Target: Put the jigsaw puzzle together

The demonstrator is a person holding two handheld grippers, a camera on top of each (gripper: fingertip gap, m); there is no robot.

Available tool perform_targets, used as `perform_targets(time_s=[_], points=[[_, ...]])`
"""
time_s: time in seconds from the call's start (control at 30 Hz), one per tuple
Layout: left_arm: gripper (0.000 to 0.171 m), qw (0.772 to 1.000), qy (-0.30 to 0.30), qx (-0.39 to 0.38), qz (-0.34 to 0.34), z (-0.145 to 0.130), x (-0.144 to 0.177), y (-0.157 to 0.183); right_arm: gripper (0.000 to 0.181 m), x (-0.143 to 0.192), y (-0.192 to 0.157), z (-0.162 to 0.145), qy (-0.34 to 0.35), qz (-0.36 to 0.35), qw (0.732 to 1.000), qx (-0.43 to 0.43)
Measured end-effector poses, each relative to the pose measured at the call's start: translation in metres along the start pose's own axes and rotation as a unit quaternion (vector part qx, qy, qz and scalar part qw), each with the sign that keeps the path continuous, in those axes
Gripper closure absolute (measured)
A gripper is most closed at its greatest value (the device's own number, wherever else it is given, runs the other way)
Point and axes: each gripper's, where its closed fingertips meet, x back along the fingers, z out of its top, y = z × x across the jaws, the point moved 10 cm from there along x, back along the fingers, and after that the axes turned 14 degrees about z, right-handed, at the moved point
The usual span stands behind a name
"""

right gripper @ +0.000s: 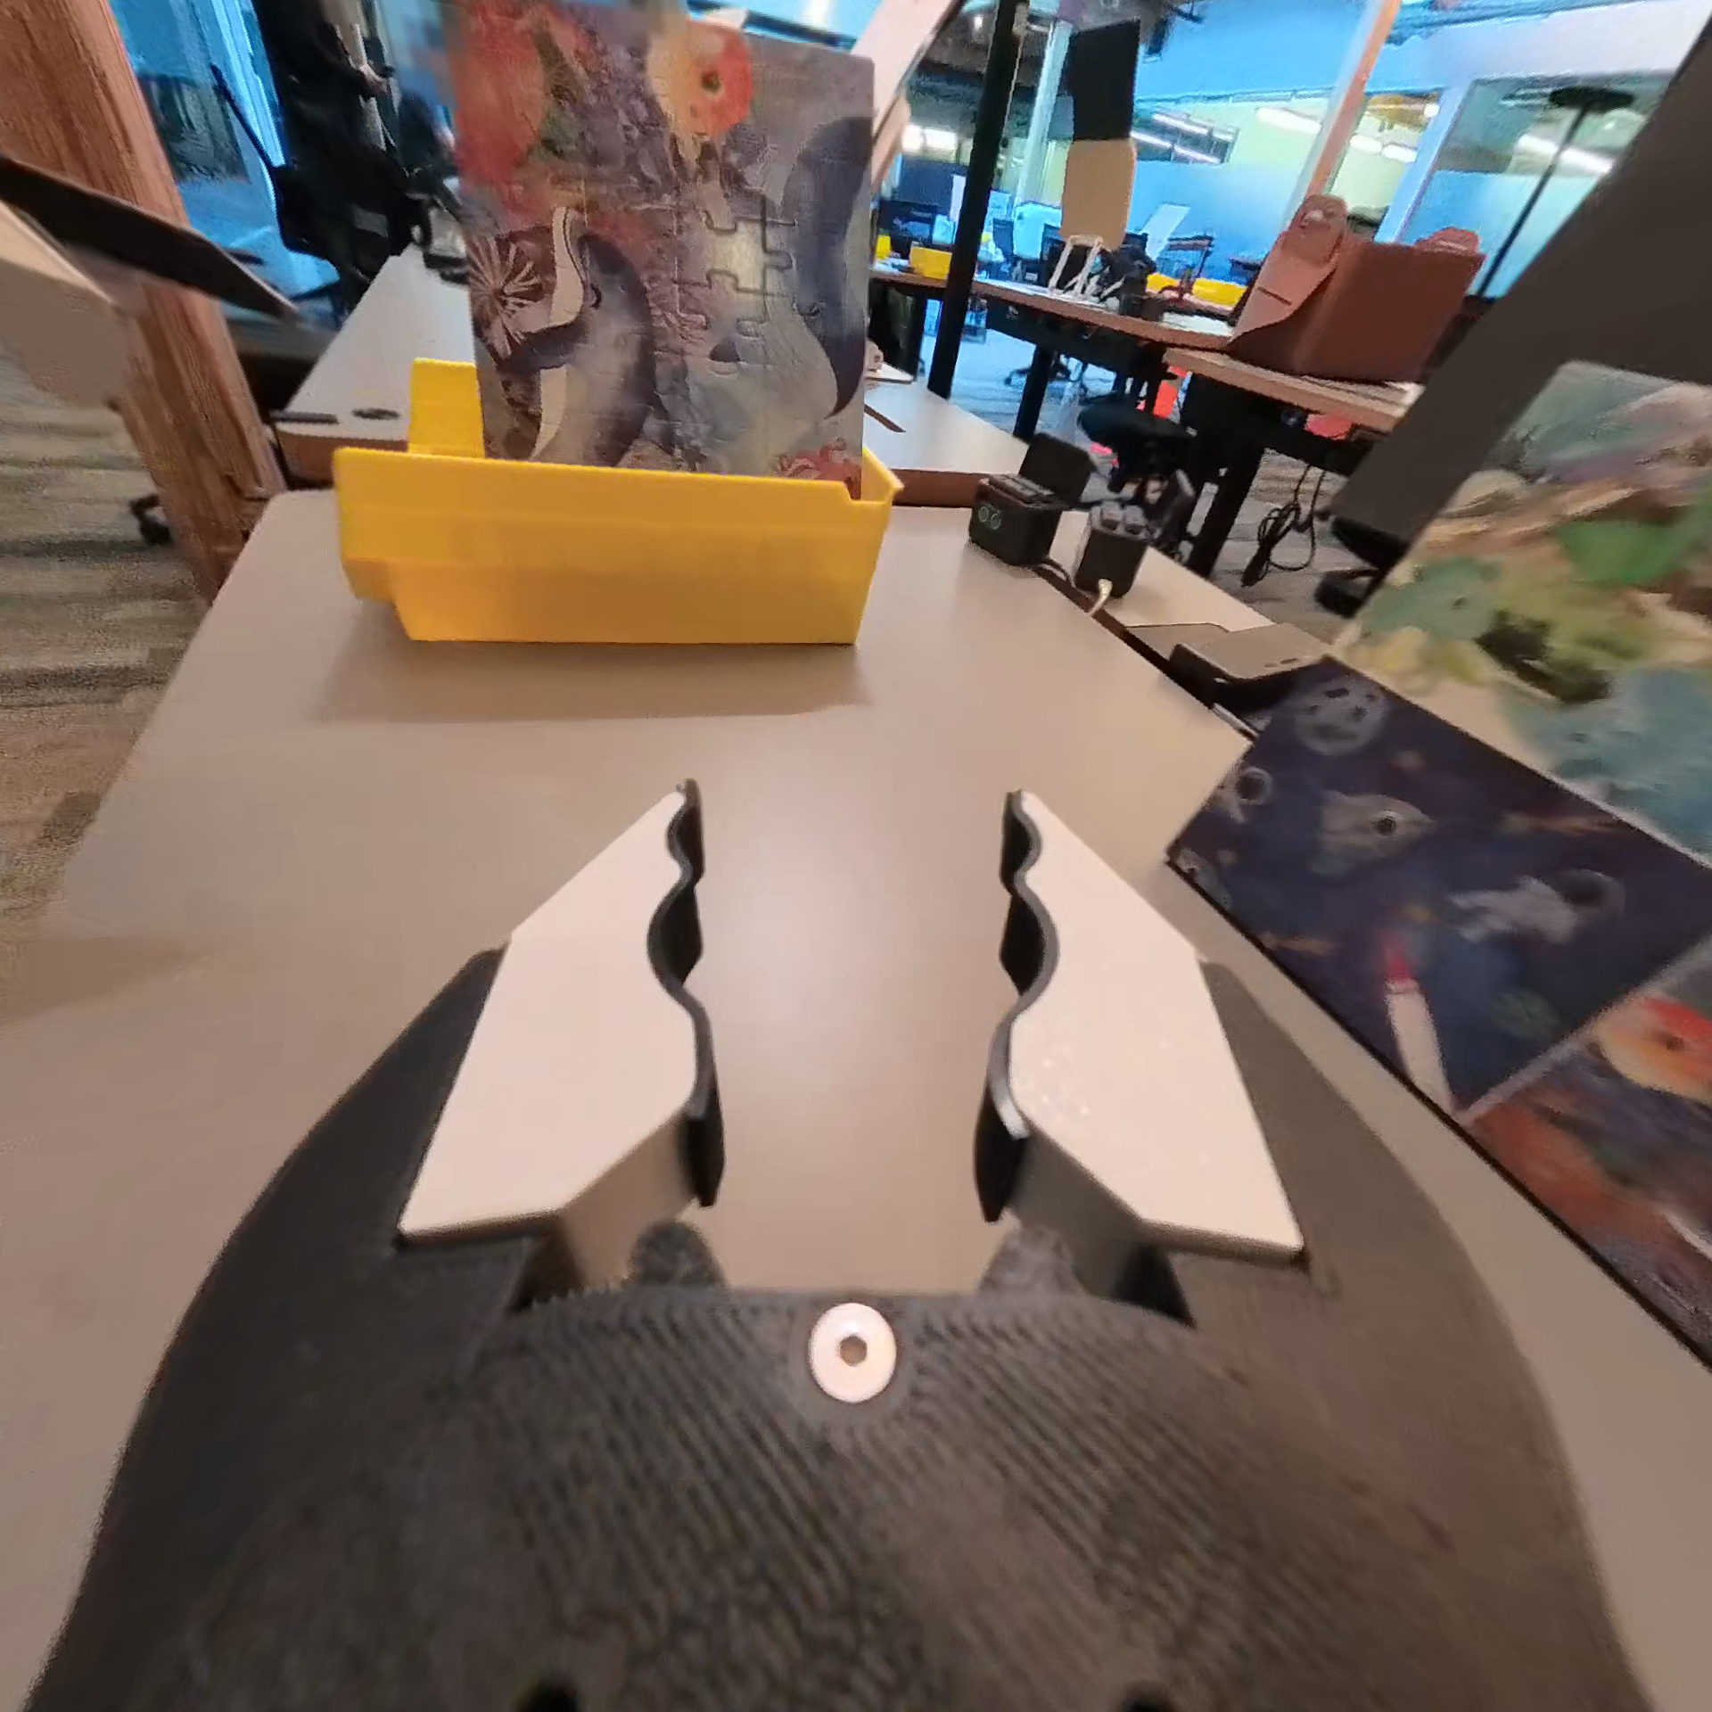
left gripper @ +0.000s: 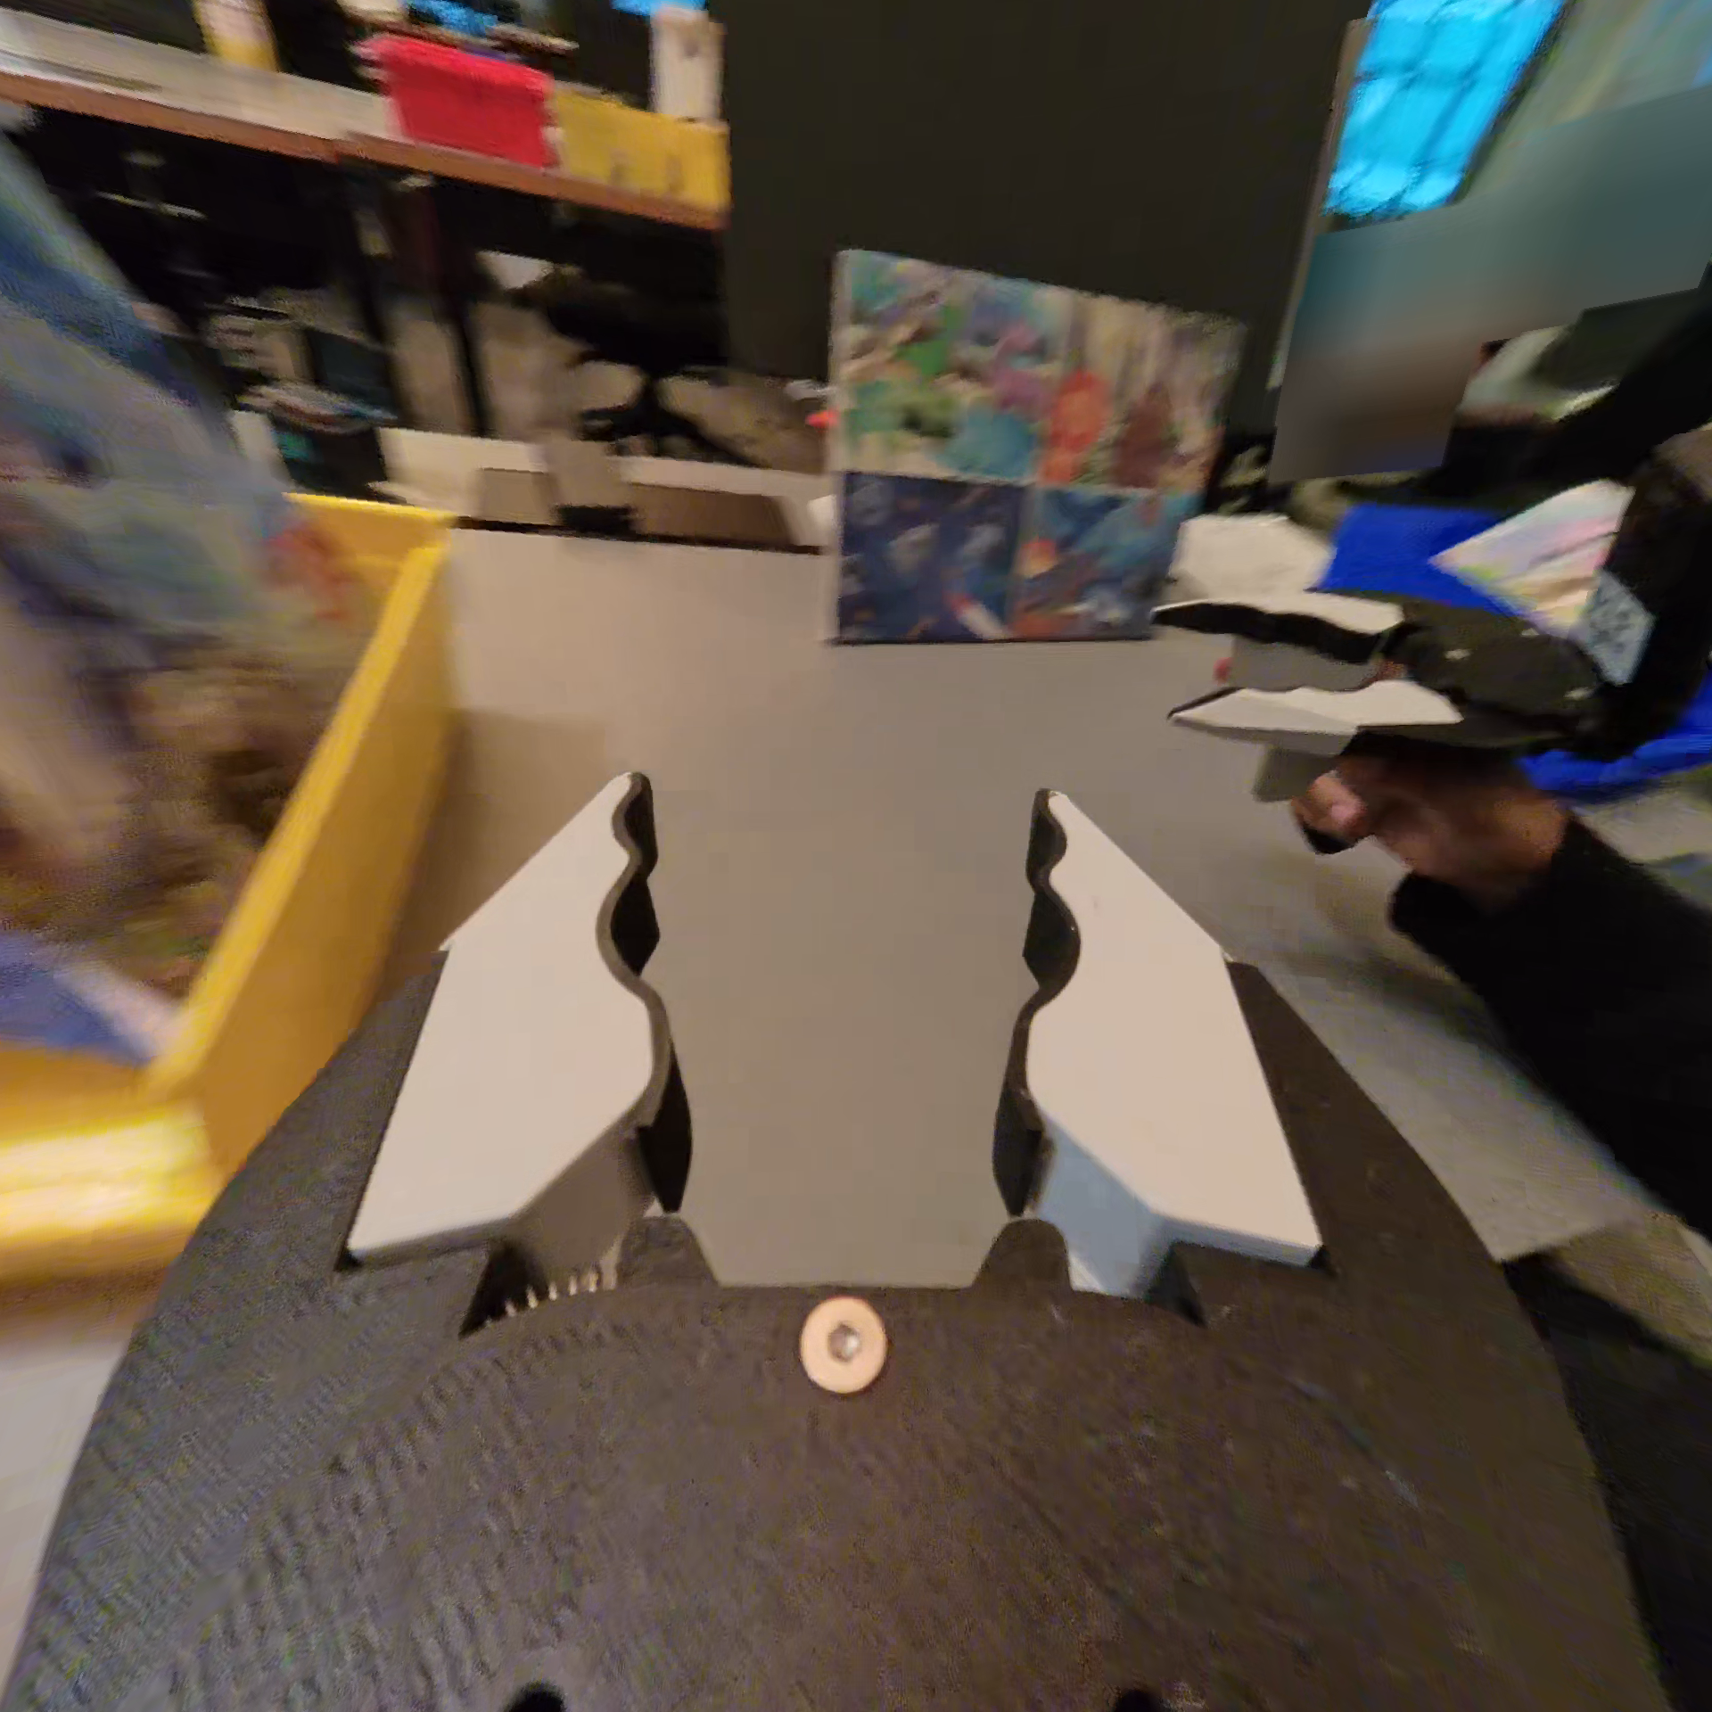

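Jigsaw puzzle material sits in two spots. A partly assembled colourful panel [right gripper: 672, 250] stands upright in the yellow bin [right gripper: 611, 556] at the far end of the grey desk [right gripper: 519, 750]; a picture box or board with fish art [left gripper: 1019, 445] stands on the desk ahead of the left tongs, and shows at the right edge of the right wrist view [right gripper: 1445, 889]. Loose pieces probably lie in the bin, blurred in the left wrist view [left gripper: 306, 834], can't confirm.

Left tongs [left gripper: 843, 797]: fingers apart, nothing between them, above bare desk just beside the bin wall. Right tongs [right gripper: 848, 797]: fingers apart, empty, above bare desk, aimed toward the bin, well short of it. In the left wrist view the right tongs [left gripper: 1177, 662] come in from the right, held by a hand [left gripper: 1417, 824] in a dark sleeve.

Step in hand, my read: start of task, nothing laid flat on the desk yet; reaching for the puzzle.

To do it well:
- swing the left tongs over the bin rim, not into the wall
- grip thin card by an edge, tongs closing across its thickness
- lift the standing panel slowly so joined pieces don't split
- lay it flat on the open desk between the tongs
- use the fish picture as reference.
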Motion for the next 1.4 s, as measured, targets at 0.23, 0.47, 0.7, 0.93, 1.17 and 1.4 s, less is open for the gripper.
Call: perform_targets(time_s=[0.23, 0.47, 0.7, 0.93, 1.17, 1.4], points=[[0.078, 0.967, -0.011, -0.081, 0.24, 0.003, 0.015, -0.068, 0.141, -0.005, -0.011, -0.032, 0.004, 0.03, 1.0, -0.009], [0.073, 0.952, 0.0, -0.046, 0.303, 0.04, -0.023, -0.146, 0.137, 0.006, -0.007, -0.024, 0.054, 0.028, 0.997, -0.051], [0.105, 0.963, -0.062, -0.069, 0.252, 0.051, -0.092, -0.182, 0.137, 0.01, -0.006, -0.02, 0.056, 0.02, 0.997, -0.049], [0.17, 0.997, -0.04, 0.02, 0.06, 0.073, -0.095, -0.191, 0.141, 0.01, -0.006, -0.02, 0.059, 0.03, 0.996, -0.056], [0.142, 0.998, -0.055, -0.026, 0.005, 0.054, -0.116, -0.172, 0.144, 0.008, -0.007, -0.021, 0.053, 0.031, 0.997, -0.05], [0.171, 0.996, -0.046, -0.074, 0.034, 0.072, -0.12, -0.156, 0.147, 0.009, -0.001, -0.028, 0.044, 0.025, 0.997, -0.054]])
